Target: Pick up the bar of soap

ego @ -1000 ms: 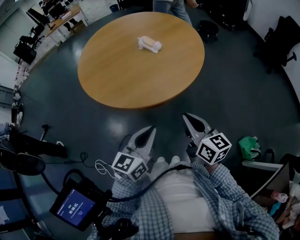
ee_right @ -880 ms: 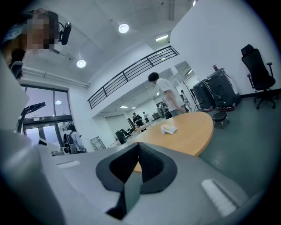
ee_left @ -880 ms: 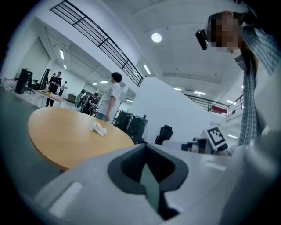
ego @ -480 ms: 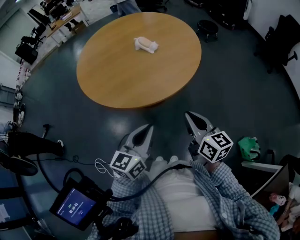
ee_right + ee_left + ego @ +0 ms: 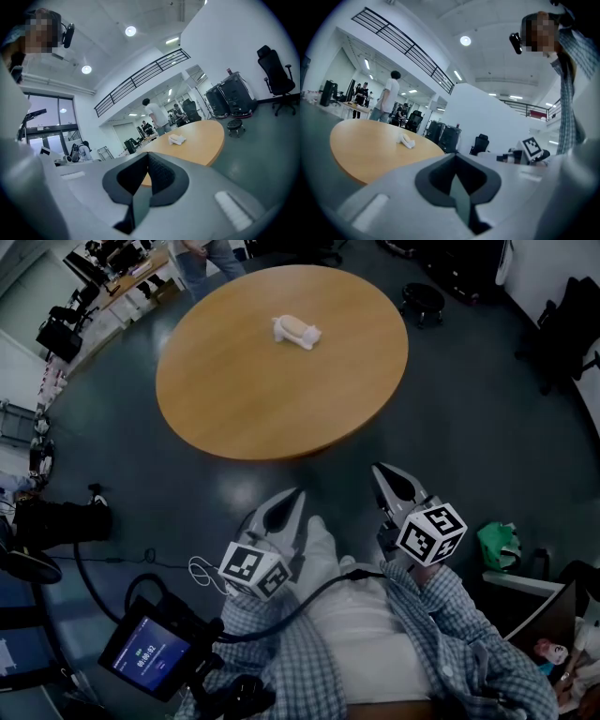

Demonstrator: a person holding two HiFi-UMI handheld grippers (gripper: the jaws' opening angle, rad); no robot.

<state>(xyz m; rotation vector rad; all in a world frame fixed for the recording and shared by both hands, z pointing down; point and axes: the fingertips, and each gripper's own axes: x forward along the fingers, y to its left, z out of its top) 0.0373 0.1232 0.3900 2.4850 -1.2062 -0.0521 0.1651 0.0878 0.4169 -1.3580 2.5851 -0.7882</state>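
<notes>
The pale bar of soap (image 5: 297,331) lies on a round wooden table (image 5: 253,399), well ahead of both grippers; it is wrapped in or resting on something white. My left gripper (image 5: 293,495) and right gripper (image 5: 382,471) are held low over the dark floor, short of the table's near edge, both shut with nothing in them. The left gripper view shows the soap (image 5: 406,140) far off on the table (image 5: 356,150) beyond the closed left gripper (image 5: 454,157). In the right gripper view the soap (image 5: 177,138) sits past the closed right gripper (image 5: 146,157).
A person (image 5: 202,254) stands at the table's far left side. A black stool (image 5: 422,301) is to the table's right, a green bag (image 5: 497,542) on the floor at right. A tablet screen (image 5: 150,652) and cables hang at lower left. Black cases (image 5: 232,98) and an office chair (image 5: 276,70) line the wall.
The person behind the table has walked from its right side to its left. A light-coloured leg has stepped forward between the grippers. Both grippers have barely shifted.
</notes>
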